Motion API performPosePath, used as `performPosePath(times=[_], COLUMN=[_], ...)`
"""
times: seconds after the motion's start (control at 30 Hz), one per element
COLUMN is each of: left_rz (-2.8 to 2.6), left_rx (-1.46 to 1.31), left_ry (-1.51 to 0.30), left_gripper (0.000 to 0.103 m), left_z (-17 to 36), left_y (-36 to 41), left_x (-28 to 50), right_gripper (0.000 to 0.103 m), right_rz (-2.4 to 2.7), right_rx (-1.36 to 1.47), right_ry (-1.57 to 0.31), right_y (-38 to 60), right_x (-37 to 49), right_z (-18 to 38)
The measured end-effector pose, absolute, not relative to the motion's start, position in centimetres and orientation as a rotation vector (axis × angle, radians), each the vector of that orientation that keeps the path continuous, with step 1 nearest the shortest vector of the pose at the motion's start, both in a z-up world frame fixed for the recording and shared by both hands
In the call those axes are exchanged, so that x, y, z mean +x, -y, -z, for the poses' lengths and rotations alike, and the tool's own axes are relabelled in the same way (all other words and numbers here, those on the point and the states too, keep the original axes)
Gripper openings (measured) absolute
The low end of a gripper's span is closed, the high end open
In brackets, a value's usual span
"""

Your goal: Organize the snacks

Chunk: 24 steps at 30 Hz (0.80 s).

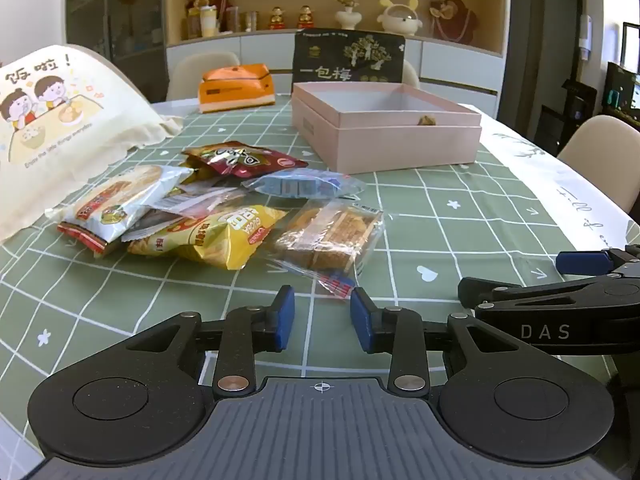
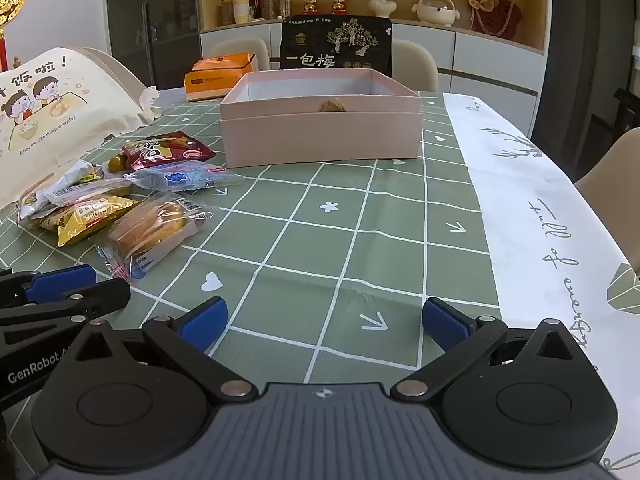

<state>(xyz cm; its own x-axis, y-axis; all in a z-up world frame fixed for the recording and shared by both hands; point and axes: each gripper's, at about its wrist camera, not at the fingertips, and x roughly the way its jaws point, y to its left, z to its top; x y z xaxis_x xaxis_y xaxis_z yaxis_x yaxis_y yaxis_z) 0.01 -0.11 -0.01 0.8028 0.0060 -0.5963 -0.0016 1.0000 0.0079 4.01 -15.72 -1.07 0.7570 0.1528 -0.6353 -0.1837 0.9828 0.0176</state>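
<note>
Snack packets [image 1: 208,216] heaped beside pink box [image 1: 400,144]

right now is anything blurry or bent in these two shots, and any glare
Left wrist view: fisheye bends the tablecloth grid; the shelf figurines look soft; glare on the clear cake wrapper. Right wrist view: same bending; the pink box is sharp; little glare.
</note>
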Motion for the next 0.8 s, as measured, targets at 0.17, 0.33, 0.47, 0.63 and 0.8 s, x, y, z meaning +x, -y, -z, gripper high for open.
performPosePath(times=[0.17, 0.33, 0.47, 0.63, 0.8], left_rz=[-0.003, -0.002, -0.006, -0.006, -0.006], left_rx=[0.007, 0.010, 0.013, 0.013, 0.010], left_ry=[-0.638, -0.638, -0.638, -0.639, -0.639], left_gripper=[0.038, 0.037, 0.037, 0.037, 0.037], left_z=[0.00, -0.02, 0.01, 0.01, -0.01], left_y=[-0.03, 0.00, 0.11, 0.15, 0.14], left_x=[0.00, 0.00, 0.00, 0.01, 0.02], right_gripper=[0.103, 0.103, 0.103, 0.103, 0.103], right_rz=[-0.183, -0.183, -0.183, -0.183, -0.183], right_rx=[-0.047, -0.048, -0.048, -0.048, -0.048], right_ry=[-0.688, -0.687, -0.688, -0.688, -0.688], right_y=[15.73, 15.73, 15.73, 15.72, 15.72], right_x=[4.01, 4.00, 3.99, 3.98, 3.98], right_z=[1.07, 1.07, 1.07, 1.07, 1.07])
